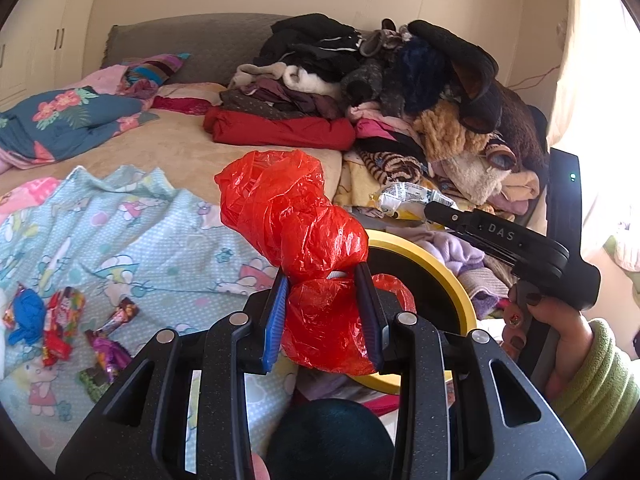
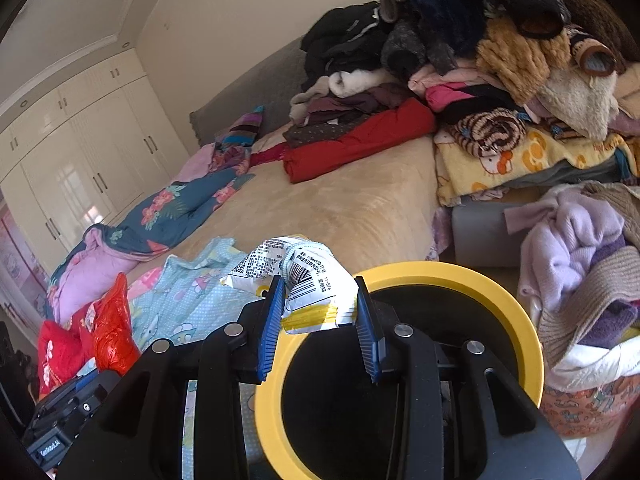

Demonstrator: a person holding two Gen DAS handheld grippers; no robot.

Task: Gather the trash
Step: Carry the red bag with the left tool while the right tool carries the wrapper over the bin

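Observation:
My left gripper (image 1: 325,280) is shut on a crumpled red plastic bag (image 1: 292,216), held above the bed just left of a yellow-rimmed bin (image 1: 448,268). My right gripper (image 2: 320,284) is shut on a white and yellow printed wrapper (image 2: 308,280), which hangs over the far left rim of the same bin (image 2: 516,312). In the left wrist view the right gripper (image 1: 434,208) shows at the right with the wrapper (image 1: 408,196) at its tip, a hand in a green sleeve (image 1: 592,376) holding it. The red bag (image 2: 112,324) shows low left in the right wrist view.
Several candy wrappers (image 1: 64,320) lie on a light blue cartoon blanket (image 1: 140,236) at the left. A tall pile of clothes (image 1: 400,92) fills the bed's right side. A basket of laundry (image 2: 588,280) stands right of the bin. White wardrobes (image 2: 80,152) line the far wall.

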